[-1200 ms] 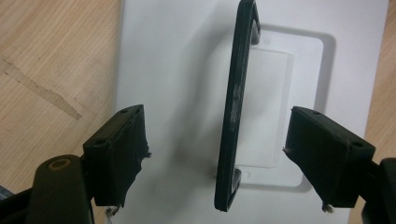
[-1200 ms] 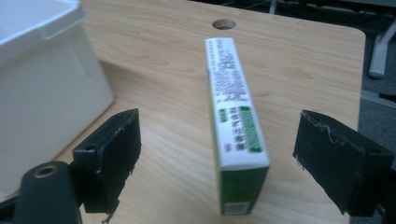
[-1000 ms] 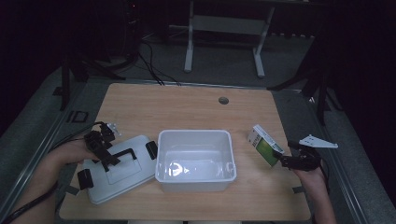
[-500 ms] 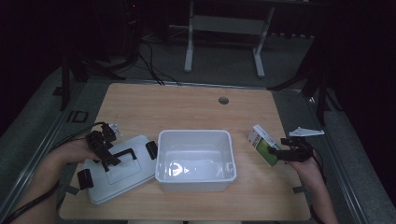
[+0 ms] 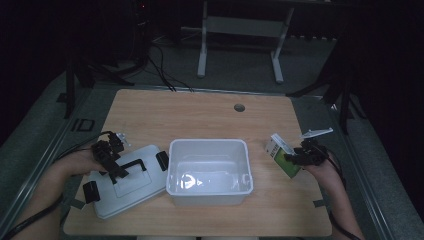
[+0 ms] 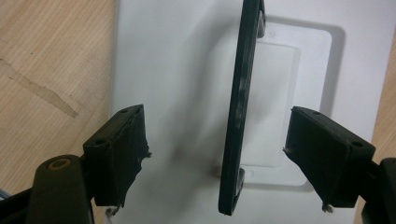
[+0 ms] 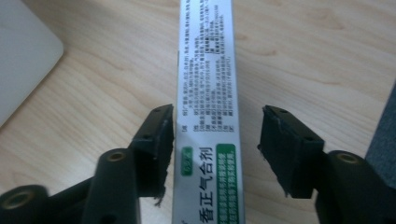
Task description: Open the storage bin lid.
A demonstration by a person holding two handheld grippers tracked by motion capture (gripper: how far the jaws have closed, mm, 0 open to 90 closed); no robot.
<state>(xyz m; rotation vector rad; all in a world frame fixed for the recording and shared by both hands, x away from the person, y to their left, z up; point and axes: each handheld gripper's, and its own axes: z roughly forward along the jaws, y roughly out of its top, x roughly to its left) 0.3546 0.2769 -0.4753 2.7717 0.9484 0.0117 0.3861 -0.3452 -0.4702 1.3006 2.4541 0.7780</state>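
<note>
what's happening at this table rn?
A person works two handheld grippers. The right gripper has just been closing around a small white-and-green carton; its right pad is not yet touching. The left gripper hangs open astride the black handle of the lid, which lies beside the open white bin.

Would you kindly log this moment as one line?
right gripper: jaws closing around carton, one gap left | left gripper: open astride lid handle | bin: open

right tool (image 5: 295, 159) moved onto box (image 5: 281, 155), jaws just been closing around it
</note>
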